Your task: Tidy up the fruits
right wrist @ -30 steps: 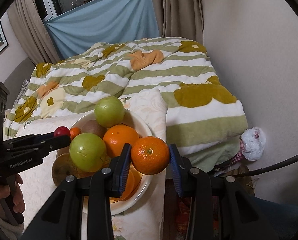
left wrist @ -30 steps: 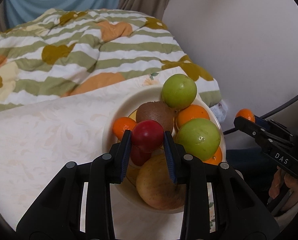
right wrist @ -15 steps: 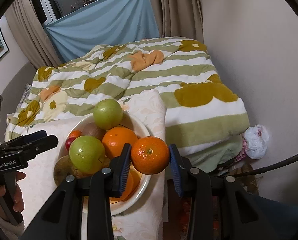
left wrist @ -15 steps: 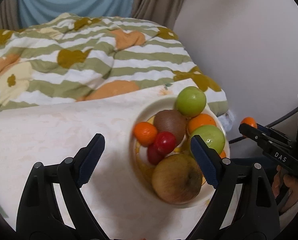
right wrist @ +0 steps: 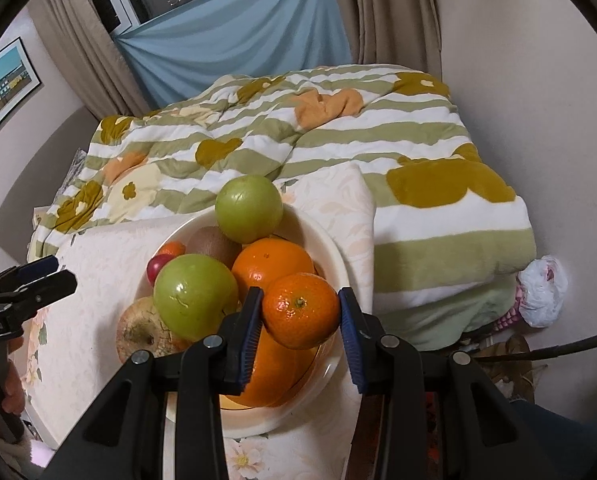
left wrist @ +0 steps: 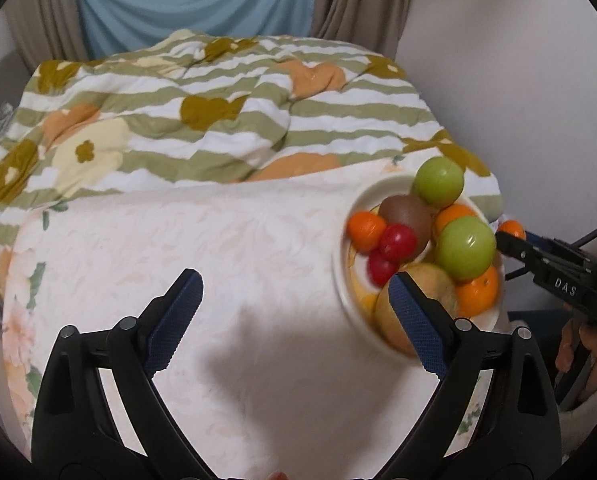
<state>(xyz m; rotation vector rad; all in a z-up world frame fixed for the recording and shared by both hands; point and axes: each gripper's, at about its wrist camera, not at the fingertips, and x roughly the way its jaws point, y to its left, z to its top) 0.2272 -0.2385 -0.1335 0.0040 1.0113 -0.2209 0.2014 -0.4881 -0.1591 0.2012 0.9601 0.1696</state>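
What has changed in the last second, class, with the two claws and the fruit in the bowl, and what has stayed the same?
The left claw let go of the red fruit, which now rests in the bowl. Its jaws have just been opening, nothing is between them, and the bowl has slid to the right in its view. The right claw stays shut on the small orange at the bowl's edge; the rest of the pile is unchanged.

A quilt [right wrist: 338,136] striped in green and white, with ochre and orange flower patches, lies rumpled over the bed. Nearer, a pale cloth [left wrist: 218,248] with a faint leaf pattern covers the bench. Behind the bed a blue sheet [right wrist: 234,40] hangs across the window, flanked by beige curtains [right wrist: 390,8]. A framed picture [right wrist: 2,88] hangs on the left wall. A crumpled white plastic bag [right wrist: 542,292] sits low beside the bed's corner.
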